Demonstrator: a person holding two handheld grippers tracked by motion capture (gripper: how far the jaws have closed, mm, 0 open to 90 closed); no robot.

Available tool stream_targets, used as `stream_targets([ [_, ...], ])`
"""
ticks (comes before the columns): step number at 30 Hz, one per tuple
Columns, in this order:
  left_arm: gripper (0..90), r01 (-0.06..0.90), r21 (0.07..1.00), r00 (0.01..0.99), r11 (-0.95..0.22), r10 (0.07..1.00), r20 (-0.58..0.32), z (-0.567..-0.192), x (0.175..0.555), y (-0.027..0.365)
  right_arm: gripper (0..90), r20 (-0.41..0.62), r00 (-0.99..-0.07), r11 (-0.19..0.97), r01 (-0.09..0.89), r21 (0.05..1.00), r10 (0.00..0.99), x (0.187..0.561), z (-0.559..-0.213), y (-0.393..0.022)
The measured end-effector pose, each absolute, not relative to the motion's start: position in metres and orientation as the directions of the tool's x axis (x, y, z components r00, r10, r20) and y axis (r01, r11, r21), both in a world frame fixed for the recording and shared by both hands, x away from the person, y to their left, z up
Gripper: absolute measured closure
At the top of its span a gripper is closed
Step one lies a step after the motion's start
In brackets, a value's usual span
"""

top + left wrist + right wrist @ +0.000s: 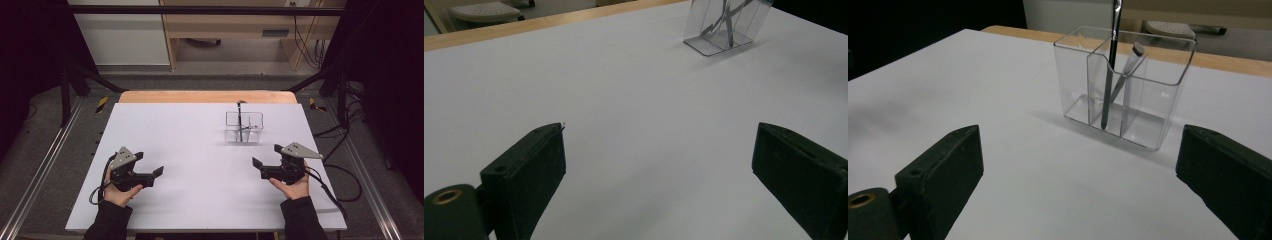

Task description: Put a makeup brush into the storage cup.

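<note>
Both tools are standing wide open and gripping nothing: the right tool [263, 156] is hovering low over the white table [200, 150] with its 2 black jaws spread far apart, and the left tool [148, 163] is resting near the opposite side, jaws likewise parted over bare surface. In the right gripper view the jaws are framing a clear plastic organizer [1124, 85] that is sitting near, but not yet between them. From the high view that organizer [243, 127] is standing upright toward the far right part of the table, just ahead of the right tool and well apart from the left one.

Inside, thin dividers are splitting the organizer into compartments. A slim dark pen [1110, 70] is standing nearly upright in 1 of them, its top rising above the rim, and a shorter grey-tipped stick [1130, 65] is leaning diagonally beside it.

Judging by its look, the organizer is probably handling as a light, rigid, thin-walled box with smooth, slippery faces; a hard squeeze is likely risking a crack or a sideways skid across the table. Taking it across 2 opposite outer walls near the rim seems the steadier hold. The pen appears light, stiff and narrow, and its round, glossy barrel is likely rolling in a loose pinch, so the exposed upper part above the rim looks like the best place to grip, lifting straight up so it is not dragging the box over
</note>
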State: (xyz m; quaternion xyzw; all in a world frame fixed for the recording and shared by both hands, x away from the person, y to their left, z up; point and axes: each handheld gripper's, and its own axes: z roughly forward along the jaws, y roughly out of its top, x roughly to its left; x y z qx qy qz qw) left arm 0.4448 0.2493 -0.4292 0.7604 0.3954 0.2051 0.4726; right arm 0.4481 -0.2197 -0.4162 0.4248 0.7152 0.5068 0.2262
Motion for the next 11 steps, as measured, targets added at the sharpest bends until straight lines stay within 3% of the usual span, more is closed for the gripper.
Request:
stream_targets([
  [11,6.2,0.426,0.878,0.583,-0.22,0.809,-0.08,-0.4313,0.4468,0.2557,5.1,0.101,-0.529,0.129,0.38,0.916,0.843,0.4379,-0.4211,-0.2307],
])
